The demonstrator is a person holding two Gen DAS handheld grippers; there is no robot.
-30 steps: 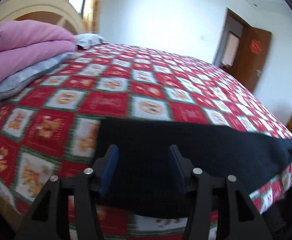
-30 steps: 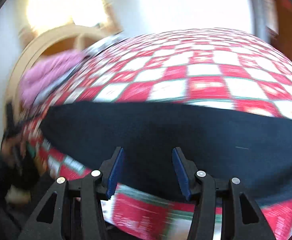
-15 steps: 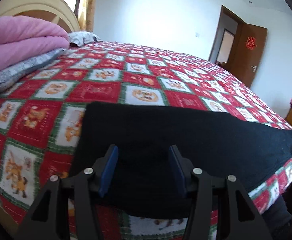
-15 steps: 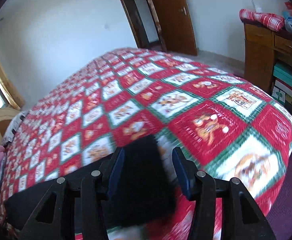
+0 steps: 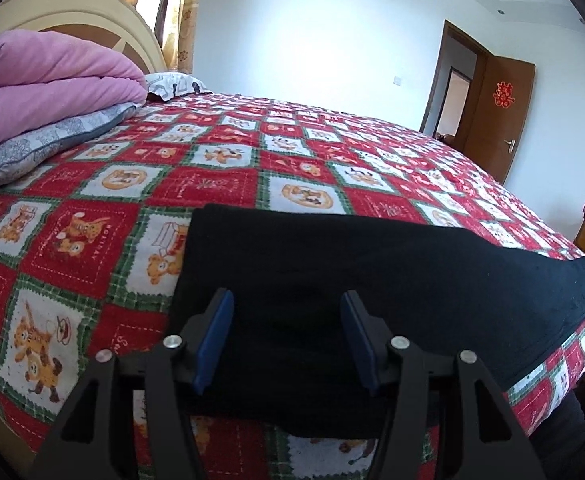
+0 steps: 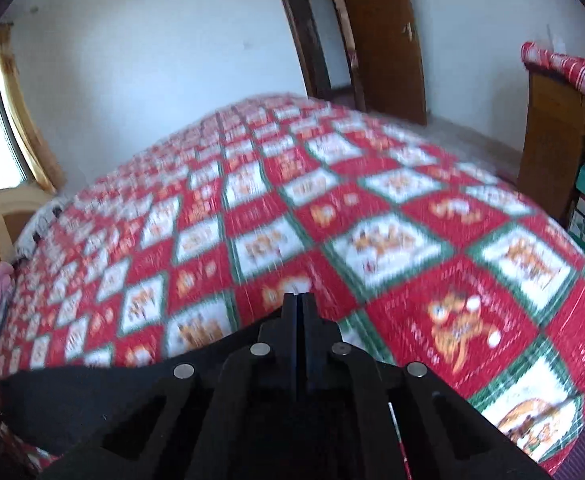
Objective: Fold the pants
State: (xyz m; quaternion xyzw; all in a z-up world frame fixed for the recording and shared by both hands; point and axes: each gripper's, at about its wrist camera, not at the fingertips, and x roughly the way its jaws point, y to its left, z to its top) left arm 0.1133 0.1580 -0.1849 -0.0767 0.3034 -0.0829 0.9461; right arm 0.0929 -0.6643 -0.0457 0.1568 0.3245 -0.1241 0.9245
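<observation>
So the black pants (image 5: 372, 280) are laid out flat along the near edge of the bed (image 5: 220, 184), on that red and white checked cover with the little bears. The left gripper (image 5: 286, 336) hangs just above one end of them, its blue fingers (image 5: 214, 340) spread apart with nothing pinched between, only dark cloth showing below the gap. Over at the other end the right gripper (image 6: 297, 320) has just snapped shut, fingers pressed tight together; can't tell if any fabric is caught, the pants run off under it to the left. Pink blanket (image 5: 48, 80) is piled at the headboard, brown door (image 5: 500, 116) stands open.
</observation>
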